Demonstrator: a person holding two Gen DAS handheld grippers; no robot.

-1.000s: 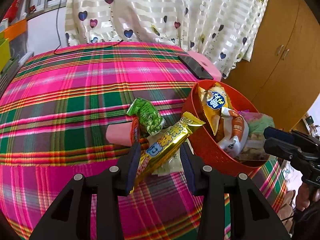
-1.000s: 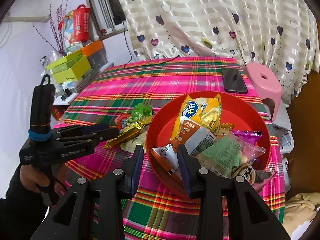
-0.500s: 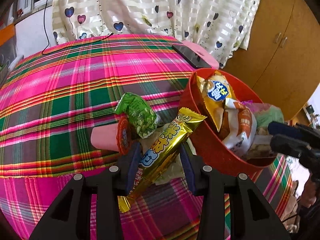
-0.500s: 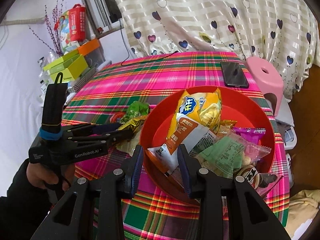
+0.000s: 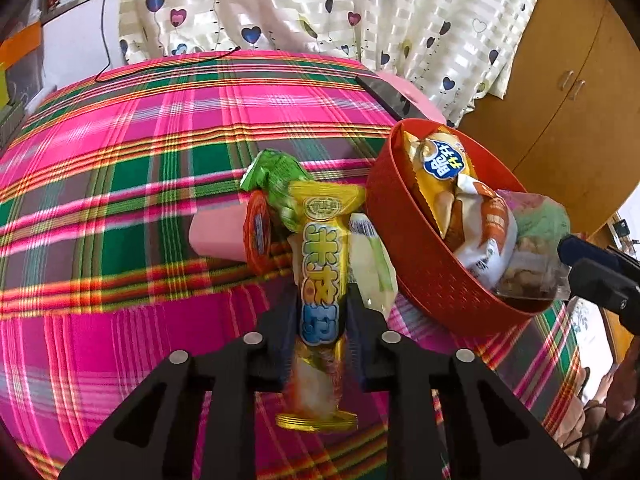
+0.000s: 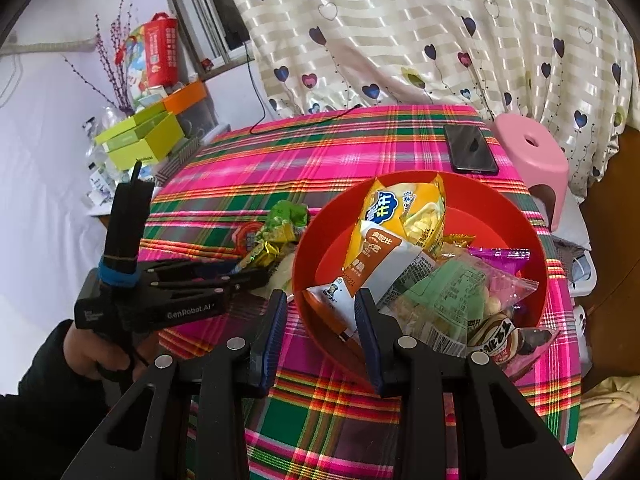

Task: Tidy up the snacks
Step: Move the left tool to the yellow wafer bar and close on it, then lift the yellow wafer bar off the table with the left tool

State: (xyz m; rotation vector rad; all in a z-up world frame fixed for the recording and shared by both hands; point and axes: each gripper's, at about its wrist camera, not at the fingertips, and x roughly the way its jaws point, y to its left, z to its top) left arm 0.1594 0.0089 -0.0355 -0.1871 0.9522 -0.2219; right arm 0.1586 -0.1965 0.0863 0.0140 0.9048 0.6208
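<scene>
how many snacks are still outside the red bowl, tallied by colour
green pack: 1
gold bar: 1
pink and red pack: 1
pale whitish pack: 1
total: 4

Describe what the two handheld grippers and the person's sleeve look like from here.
Both are black plastic. The right gripper has dark blue ribbed fingers and silver pivot screws. The left gripper carries white "GenRobot.AI" lettering and a blue band around its upright black post. The sleeve is black.
</scene>
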